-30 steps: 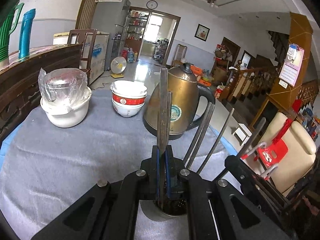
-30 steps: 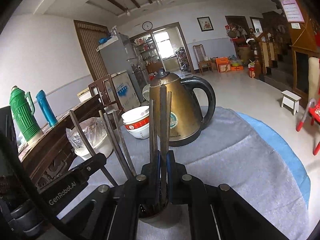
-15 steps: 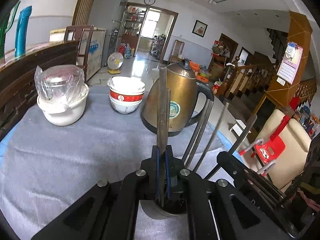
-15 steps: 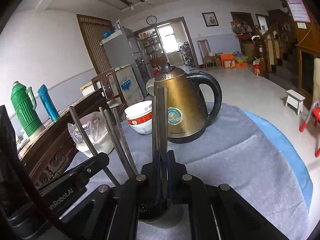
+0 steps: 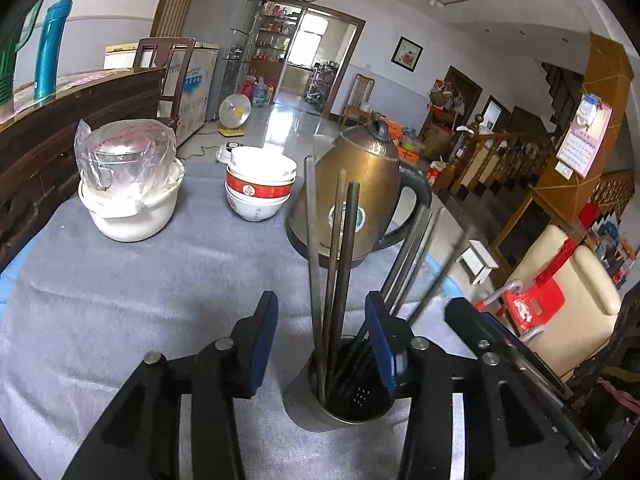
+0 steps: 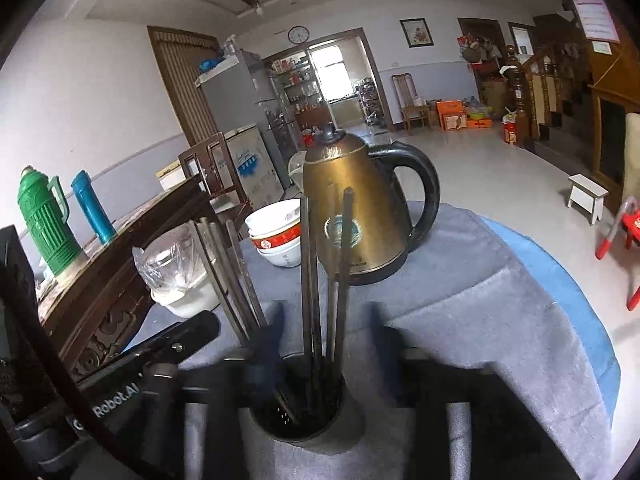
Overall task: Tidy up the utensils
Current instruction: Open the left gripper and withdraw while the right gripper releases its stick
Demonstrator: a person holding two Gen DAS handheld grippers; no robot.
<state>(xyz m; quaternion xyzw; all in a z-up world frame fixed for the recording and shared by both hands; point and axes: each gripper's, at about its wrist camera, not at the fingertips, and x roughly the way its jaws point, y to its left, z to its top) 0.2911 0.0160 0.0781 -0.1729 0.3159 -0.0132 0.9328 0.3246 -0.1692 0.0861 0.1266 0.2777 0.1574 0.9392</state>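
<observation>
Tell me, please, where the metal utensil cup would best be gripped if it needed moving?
Probably the cup's bare outer wall below the rim, approached level from the near side. It stands upright with chopsticks fanning out above, so a top approach would likely knock them.

a metal holder (image 6: 304,412) filled with upright chopsticks (image 6: 310,280) is seen on the grey-clothed table (image 6: 500,340). behind the holder a bronze kettle (image 6: 356,208) is placed; stacked bowls (image 6: 278,232) are set behind-left. the right gripper (image 6: 326,332) is blurred, spread around the holder.
</observation>
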